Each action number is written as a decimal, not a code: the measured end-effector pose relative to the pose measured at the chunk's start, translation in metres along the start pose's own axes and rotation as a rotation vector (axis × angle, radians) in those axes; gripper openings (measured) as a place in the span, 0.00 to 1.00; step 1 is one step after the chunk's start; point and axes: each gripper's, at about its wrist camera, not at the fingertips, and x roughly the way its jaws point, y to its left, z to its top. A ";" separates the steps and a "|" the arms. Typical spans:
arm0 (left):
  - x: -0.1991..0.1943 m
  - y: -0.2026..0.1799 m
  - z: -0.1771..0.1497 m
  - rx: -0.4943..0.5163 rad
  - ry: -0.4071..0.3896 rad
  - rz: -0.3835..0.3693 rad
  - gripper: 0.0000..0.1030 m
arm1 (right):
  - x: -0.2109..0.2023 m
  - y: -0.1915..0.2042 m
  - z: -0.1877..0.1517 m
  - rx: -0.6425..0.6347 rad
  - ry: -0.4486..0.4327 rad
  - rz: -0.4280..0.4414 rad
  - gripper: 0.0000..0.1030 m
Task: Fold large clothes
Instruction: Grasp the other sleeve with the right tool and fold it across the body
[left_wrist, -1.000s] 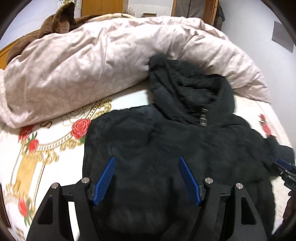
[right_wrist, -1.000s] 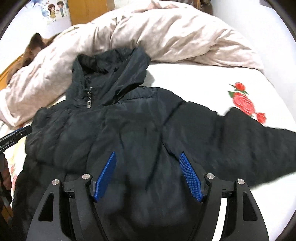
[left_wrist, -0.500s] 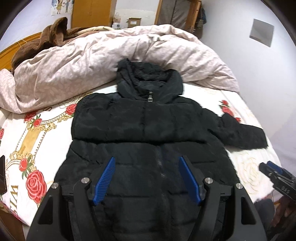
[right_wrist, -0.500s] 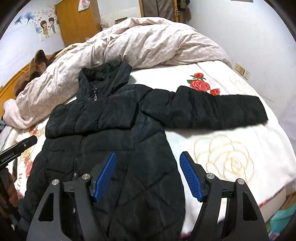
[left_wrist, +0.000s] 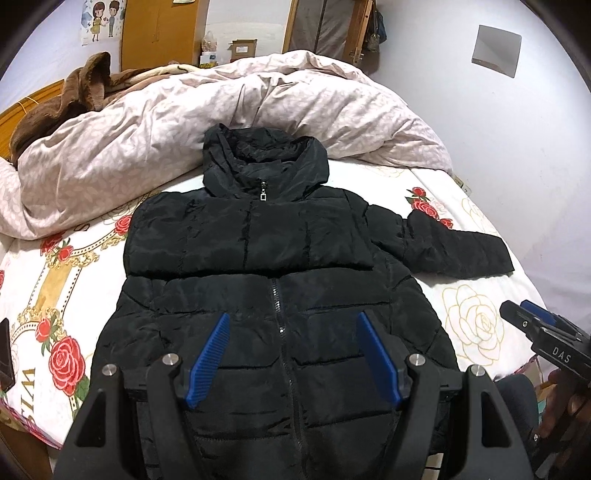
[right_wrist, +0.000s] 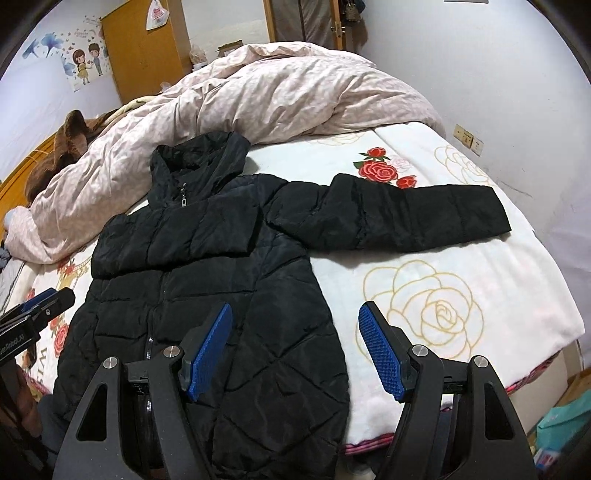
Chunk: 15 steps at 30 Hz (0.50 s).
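Observation:
A black hooded puffer jacket (left_wrist: 280, 302) (right_wrist: 207, 280) lies zipped and face up on the bed, its hood against the duvet. One sleeve (left_wrist: 243, 240) is folded across the chest. The other sleeve (right_wrist: 399, 214) (left_wrist: 454, 251) stretches out flat to the right. My left gripper (left_wrist: 293, 317) hangs open above the jacket's lower front, with nothing between its blue pads. Over the jacket's right hem edge, my right gripper (right_wrist: 295, 306) is open and holds nothing. Each gripper also shows in the other's view: the right gripper (left_wrist: 532, 325) and the left gripper (right_wrist: 40, 302).
A crumpled pink duvet (left_wrist: 240, 110) (right_wrist: 258, 99) fills the far half of the bed, with a brown blanket (left_wrist: 74, 96) at its left. The rose-print sheet (right_wrist: 443, 295) is bare to the right of the jacket. The bed's near edge (right_wrist: 535, 373) drops to the floor; a wall (right_wrist: 517, 92) stands right.
Both grippers have drawn back and risen from close over the jacket. The whole jacket and the outstretched sleeve now show. Both stay open.

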 end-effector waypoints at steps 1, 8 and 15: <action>0.003 0.000 0.002 0.002 0.002 0.000 0.71 | 0.002 -0.002 0.001 0.006 0.001 0.000 0.69; 0.034 -0.002 0.022 0.021 0.018 0.006 0.71 | 0.031 -0.029 0.016 0.056 0.032 0.004 0.69; 0.088 -0.003 0.047 0.049 0.038 0.011 0.71 | 0.077 -0.089 0.037 0.196 0.062 -0.048 0.69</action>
